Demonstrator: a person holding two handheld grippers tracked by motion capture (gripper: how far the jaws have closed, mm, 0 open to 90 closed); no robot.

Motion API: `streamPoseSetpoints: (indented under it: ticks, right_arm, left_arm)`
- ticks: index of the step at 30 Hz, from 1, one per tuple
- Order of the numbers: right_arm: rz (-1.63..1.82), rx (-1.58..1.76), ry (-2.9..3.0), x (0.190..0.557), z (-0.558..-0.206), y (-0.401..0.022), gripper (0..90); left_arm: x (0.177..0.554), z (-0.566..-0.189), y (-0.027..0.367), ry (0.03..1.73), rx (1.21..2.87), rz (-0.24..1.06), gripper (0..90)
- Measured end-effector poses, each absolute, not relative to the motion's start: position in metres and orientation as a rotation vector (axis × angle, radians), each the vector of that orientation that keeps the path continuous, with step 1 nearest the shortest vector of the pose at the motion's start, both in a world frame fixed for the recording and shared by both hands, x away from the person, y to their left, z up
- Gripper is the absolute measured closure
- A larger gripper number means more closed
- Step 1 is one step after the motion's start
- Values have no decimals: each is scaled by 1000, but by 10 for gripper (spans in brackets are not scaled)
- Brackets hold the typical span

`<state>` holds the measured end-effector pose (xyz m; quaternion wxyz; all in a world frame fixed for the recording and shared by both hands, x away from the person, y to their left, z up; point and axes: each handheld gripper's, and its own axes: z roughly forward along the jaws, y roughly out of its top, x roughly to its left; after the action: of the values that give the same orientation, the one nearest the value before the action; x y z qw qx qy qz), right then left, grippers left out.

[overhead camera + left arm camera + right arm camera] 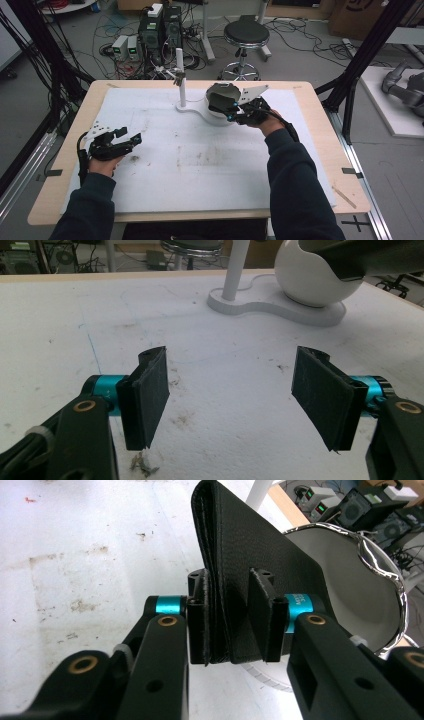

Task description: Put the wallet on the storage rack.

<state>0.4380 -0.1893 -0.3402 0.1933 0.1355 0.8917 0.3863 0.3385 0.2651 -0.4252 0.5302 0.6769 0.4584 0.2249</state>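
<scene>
**Ana:** Cables, a stool and boxed electronics crowd the floor behind the counter [60, 195]. On its white sheet, at about one o'clock from the centre, a white stand [192, 107] carries a post and a round white bowl [220, 102].

**Ben:** And the black leather-like wallet [250, 575]?

**Ana:** It sits at the bowl's rim, upright, clamped edge-on in the right hand-held gripper [232, 625]; the pads press both of its faces. From above, that right hand-held gripper [235, 107] rests against the bowl's three o'clock side.

**Ben:** The other one?

**Ana:** Left hand-held gripper [232, 400] idles at eight o'clock, jaws apart and holding nothing, low over the sheet.

**Ben:** How should this step go?

**Ana:** I'd judge the wallet is being handled at the bowl. Keep the grip square on the folded spine so it can't splay, move it straight along the opening, and avoid levering on the shiny rim [380, 550], since the bowl could tip on its stand.
</scene>
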Motion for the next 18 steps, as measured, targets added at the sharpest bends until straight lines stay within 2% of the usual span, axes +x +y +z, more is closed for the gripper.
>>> streamPoseSetpoints:
  ticks: [1, 5, 9, 18]
  right_arm:
    - [1085, 391, 2503, 438, -340, -190, 684]
    - [1068, 502, 2503, 440, -342, -191, 503]
    - [1083, 546, 2496, 439, -344, -194, 453]
    - [1114, 585, 2465, 434, -337, -203, 411]
  left_arm:
    - [339, -425, 265, 1094, 1613, 538, 309]
    - [339, -425, 265, 1092, 1618, 534, 309]
    - [339, -426, 265, 1091, 1619, 536, 309]
    - [339, -426, 264, 1094, 1619, 535, 310]
